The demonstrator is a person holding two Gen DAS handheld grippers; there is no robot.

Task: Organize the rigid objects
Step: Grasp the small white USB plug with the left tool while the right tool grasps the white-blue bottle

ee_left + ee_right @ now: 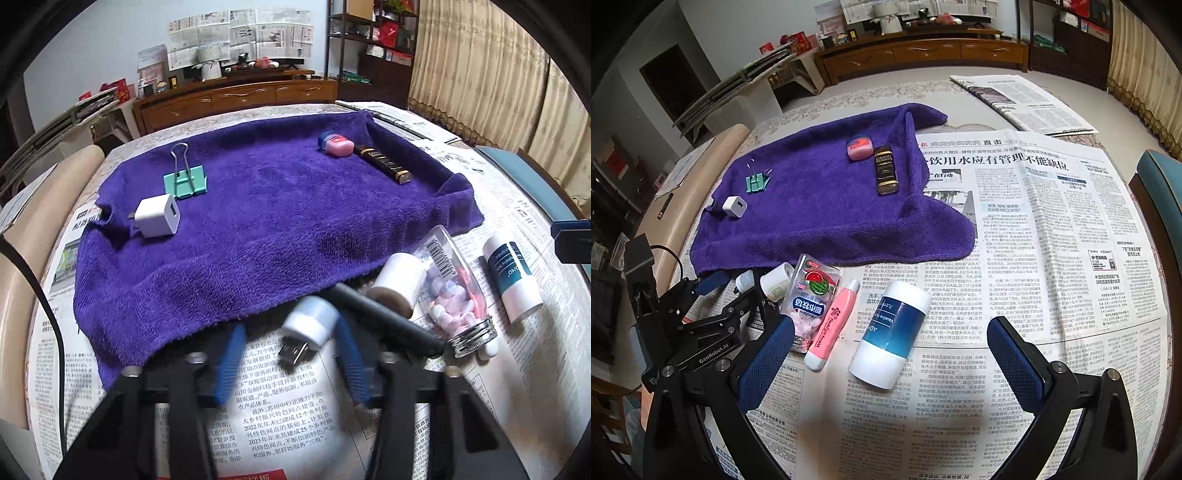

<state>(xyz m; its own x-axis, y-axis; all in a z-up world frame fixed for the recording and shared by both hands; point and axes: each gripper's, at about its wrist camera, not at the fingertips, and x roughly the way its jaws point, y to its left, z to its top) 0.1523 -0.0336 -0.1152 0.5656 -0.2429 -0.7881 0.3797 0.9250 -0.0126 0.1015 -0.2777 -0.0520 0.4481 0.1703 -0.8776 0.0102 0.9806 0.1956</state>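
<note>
My left gripper is open around a small white USB plug light lying on newspaper at the purple towel's front edge; its blue fingers flank it without touching. On the towel lie a white charger cube, a green binder clip, a pink case and a dark bottle. My right gripper is open, with the white-and-blue Vaseline tube between its fingers. The left gripper shows in the right wrist view.
Beside the tube lie a pink stick, a clear candy bottle, a small white jar and a black pen. Newspaper covers the table to the right. A chair stands at the right edge.
</note>
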